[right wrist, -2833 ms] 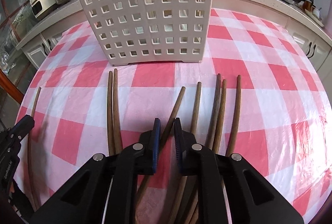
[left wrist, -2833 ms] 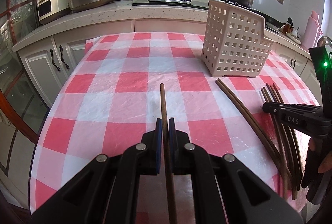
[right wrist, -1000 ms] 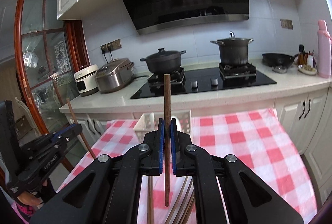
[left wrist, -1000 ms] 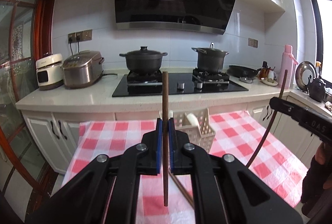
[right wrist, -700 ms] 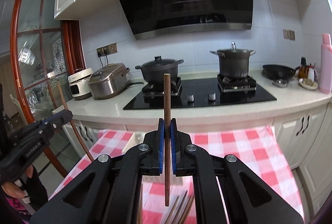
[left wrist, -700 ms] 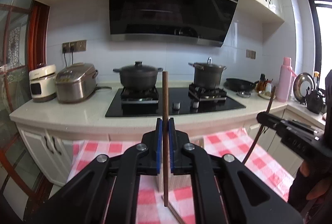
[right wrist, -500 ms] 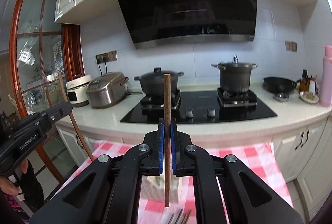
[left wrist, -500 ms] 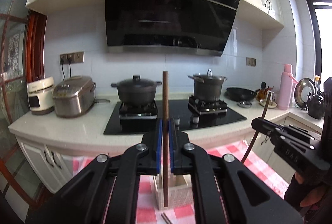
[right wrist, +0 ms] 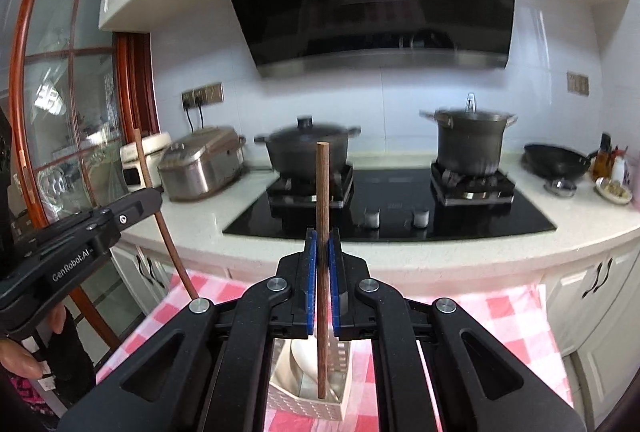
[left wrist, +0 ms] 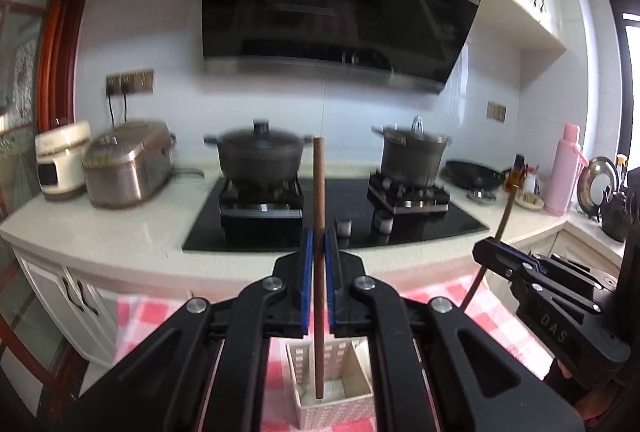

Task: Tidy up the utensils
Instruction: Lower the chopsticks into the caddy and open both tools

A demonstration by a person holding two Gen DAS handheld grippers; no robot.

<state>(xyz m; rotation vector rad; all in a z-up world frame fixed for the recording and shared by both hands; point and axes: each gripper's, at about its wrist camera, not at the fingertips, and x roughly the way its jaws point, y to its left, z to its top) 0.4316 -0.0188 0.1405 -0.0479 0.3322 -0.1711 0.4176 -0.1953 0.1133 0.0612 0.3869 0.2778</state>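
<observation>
A stove (left wrist: 328, 220) with two pots is filling my background. My left gripper (left wrist: 317, 264) is clamping a chopstick (left wrist: 319, 199) upright, its tip hanging over the basket (left wrist: 332, 406) on the checked cloth (left wrist: 136, 316). My right gripper (right wrist: 322, 264) is clamping another stick (right wrist: 322, 187) above the same basket.

Basket (left wrist: 332, 398) sides hidden behind fingers; pots (left wrist: 260, 155) blurred

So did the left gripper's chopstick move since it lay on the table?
Yes. The left gripper lifted the chopstick up off the checked tablecloth; it now hangs upright over the white basket.
</observation>
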